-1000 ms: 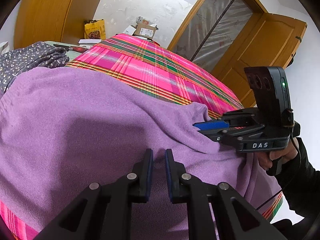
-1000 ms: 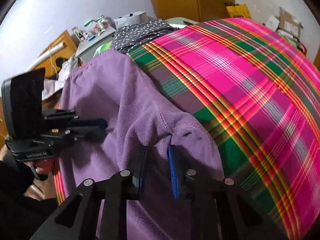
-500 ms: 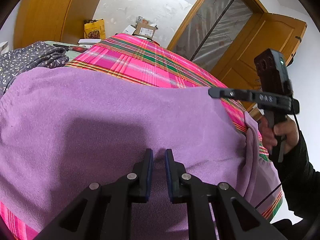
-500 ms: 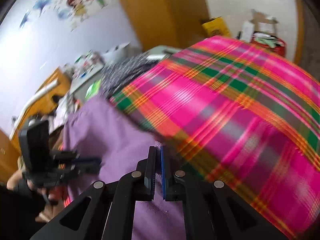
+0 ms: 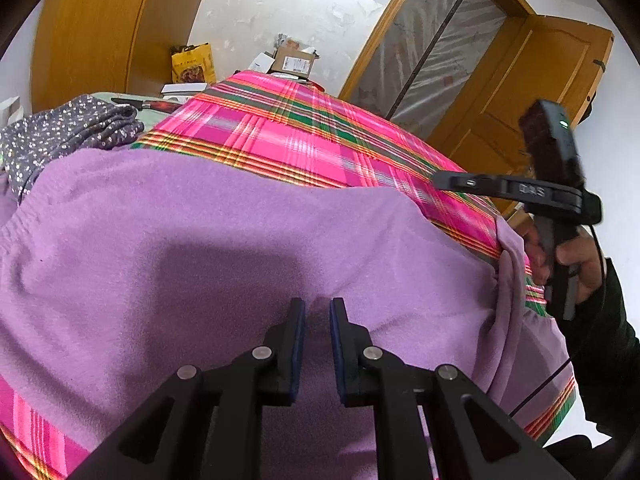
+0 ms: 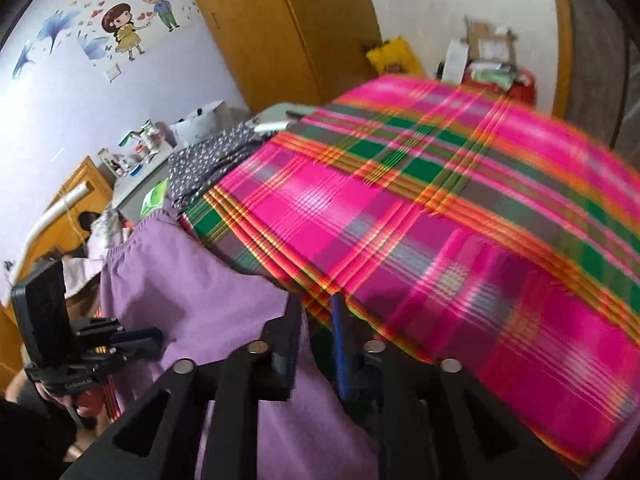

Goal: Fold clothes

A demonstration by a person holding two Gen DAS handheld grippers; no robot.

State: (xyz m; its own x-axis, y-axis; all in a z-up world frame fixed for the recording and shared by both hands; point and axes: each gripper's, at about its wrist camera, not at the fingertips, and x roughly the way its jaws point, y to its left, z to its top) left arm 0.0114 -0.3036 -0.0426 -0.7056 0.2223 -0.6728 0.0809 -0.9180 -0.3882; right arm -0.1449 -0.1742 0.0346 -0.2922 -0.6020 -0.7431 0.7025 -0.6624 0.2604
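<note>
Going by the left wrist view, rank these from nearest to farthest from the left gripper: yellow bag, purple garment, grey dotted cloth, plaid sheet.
1. purple garment, right under the left gripper.
2. plaid sheet, beyond the garment's far edge.
3. grey dotted cloth, far left, bunched beside the sheet.
4. yellow bag, at the back against the wall.

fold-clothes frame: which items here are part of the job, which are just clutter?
In the job:
- purple fleece garment, spread on the plaid cloth
- pink plaid cloth, the folding surface
- left gripper, right gripper

Lying about:
- grey dotted garment, heaped at the far edge, possibly next
- yellow bag
- cardboard box
- wall sticker
</note>
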